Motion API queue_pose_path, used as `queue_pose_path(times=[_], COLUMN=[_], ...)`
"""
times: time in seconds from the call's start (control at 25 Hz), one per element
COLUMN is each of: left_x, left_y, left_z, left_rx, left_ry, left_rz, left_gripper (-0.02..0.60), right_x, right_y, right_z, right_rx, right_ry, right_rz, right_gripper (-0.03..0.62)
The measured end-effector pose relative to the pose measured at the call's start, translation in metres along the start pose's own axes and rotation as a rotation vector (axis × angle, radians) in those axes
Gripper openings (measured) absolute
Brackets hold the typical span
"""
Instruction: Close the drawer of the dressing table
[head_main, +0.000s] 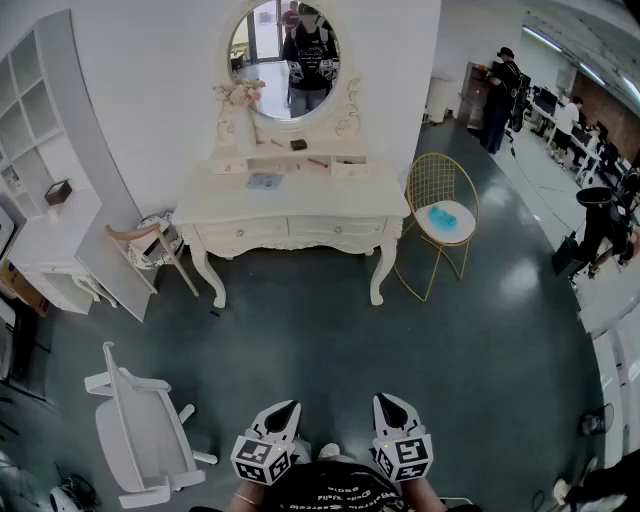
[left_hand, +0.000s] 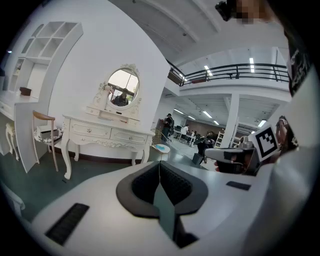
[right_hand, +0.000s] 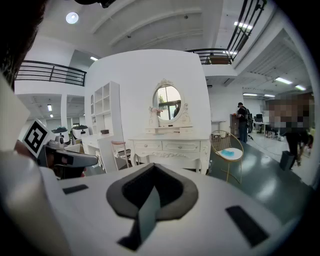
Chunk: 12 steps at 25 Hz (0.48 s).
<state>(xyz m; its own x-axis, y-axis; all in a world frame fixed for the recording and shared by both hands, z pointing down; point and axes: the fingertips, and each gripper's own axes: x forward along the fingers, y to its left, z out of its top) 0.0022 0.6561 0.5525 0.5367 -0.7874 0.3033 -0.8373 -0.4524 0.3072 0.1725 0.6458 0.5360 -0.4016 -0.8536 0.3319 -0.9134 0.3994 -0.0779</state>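
The white dressing table (head_main: 290, 207) with an oval mirror (head_main: 284, 59) stands against the far wall, well ahead of me across dark floor. Its two wide drawers (head_main: 243, 233) look flush with the front from this distance. It also shows in the left gripper view as the dressing table (left_hand: 107, 132) and in the right gripper view as the dressing table (right_hand: 170, 146). My left gripper (head_main: 288, 408) and right gripper (head_main: 387, 402) are held close to my body at the bottom of the head view, both shut and empty. The left gripper (left_hand: 160, 171) and right gripper (right_hand: 153, 172) show pads pressed together.
A gold wire chair (head_main: 443, 213) with a blue cushion stands right of the table. A wooden chair (head_main: 150, 245) and a white shelf unit (head_main: 48, 200) are at its left. A white chair (head_main: 140, 430) is near my left side. People (head_main: 500, 95) stand at the far right.
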Motion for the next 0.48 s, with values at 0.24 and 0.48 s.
queue_pose_path(times=[0.24, 0.48], left_x=[0.003, 0.009], left_y=[-0.009, -0.008], left_z=[0.002, 0.009], left_rx=[0.01, 0.025], left_ry=[-0.017, -0.027], left_rz=[-0.001, -0.012], left_gripper=[0.017, 0.017], right_x=[-0.003, 0.0], right_y=[-0.006, -0.008], right_z=[-0.001, -0.004], right_rx=[-0.019, -0.011], right_ry=[-0.01, -0.01], right_rz=[-0.006, -0.012], right_gripper=[0.009, 0.011])
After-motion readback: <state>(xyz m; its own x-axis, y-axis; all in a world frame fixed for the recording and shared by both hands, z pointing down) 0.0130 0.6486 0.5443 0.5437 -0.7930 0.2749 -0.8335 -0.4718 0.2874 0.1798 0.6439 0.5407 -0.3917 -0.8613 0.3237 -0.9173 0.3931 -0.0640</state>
